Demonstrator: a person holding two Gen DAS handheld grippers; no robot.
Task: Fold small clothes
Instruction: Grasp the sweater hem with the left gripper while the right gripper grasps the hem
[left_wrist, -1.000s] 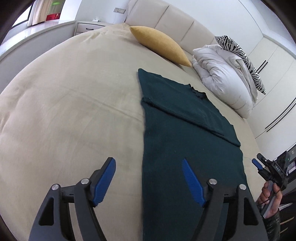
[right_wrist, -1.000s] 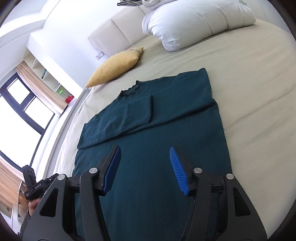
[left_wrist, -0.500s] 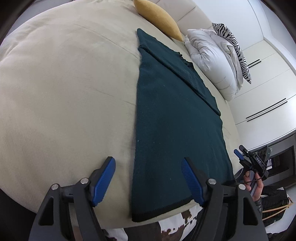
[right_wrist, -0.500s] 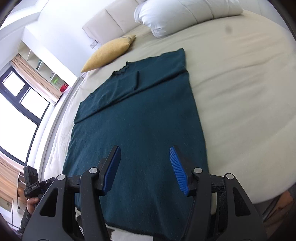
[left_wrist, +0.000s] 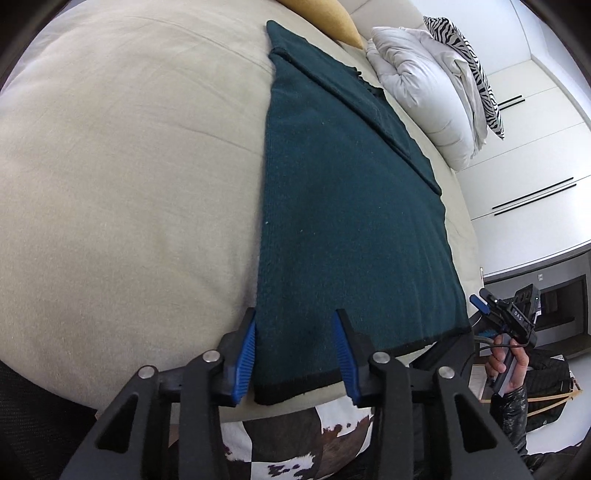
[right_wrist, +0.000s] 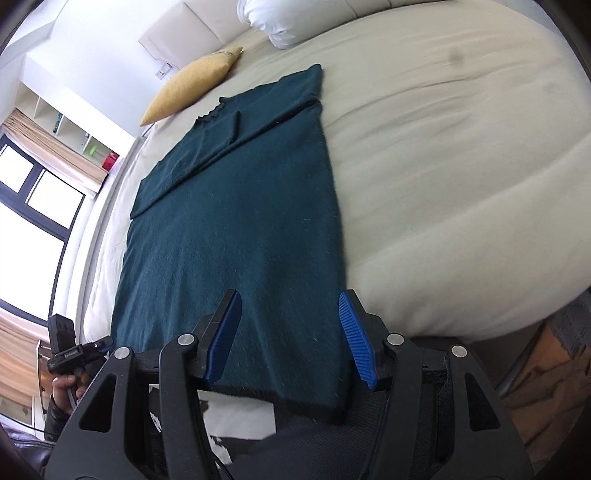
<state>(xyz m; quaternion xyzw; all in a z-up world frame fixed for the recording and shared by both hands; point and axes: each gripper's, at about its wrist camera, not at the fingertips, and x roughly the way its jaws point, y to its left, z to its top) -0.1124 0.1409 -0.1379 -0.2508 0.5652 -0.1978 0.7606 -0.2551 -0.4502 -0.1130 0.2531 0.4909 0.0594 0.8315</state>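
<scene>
A dark teal sweater (left_wrist: 351, 203) lies flat on the beige bed (left_wrist: 129, 184), its sleeves folded across the chest. My left gripper (left_wrist: 293, 354) sits at the near left hem corner. Its jaws are closing with the corner's fabric between the blue pads, which stand apart from it. In the right wrist view the sweater (right_wrist: 229, 229) runs away from my right gripper (right_wrist: 290, 339), which is open over the near right hem corner, the cloth lying flat under its fingers. A hand holds that right gripper (left_wrist: 506, 314) at the bed's edge in the left wrist view.
A yellow pillow (right_wrist: 192, 85), a white duvet (left_wrist: 424, 99) and a zebra-striped pillow (left_wrist: 469, 66) lie at the head of the bed. A cowhide rug (left_wrist: 295, 435) covers the floor below the near edge. White wardrobes (left_wrist: 535, 166) stand on the right.
Both grippers have drawn back along the sweater to its near hem at the bed's edge. The left jaws have narrowed around the hem corner. The right jaws keep the same width.
</scene>
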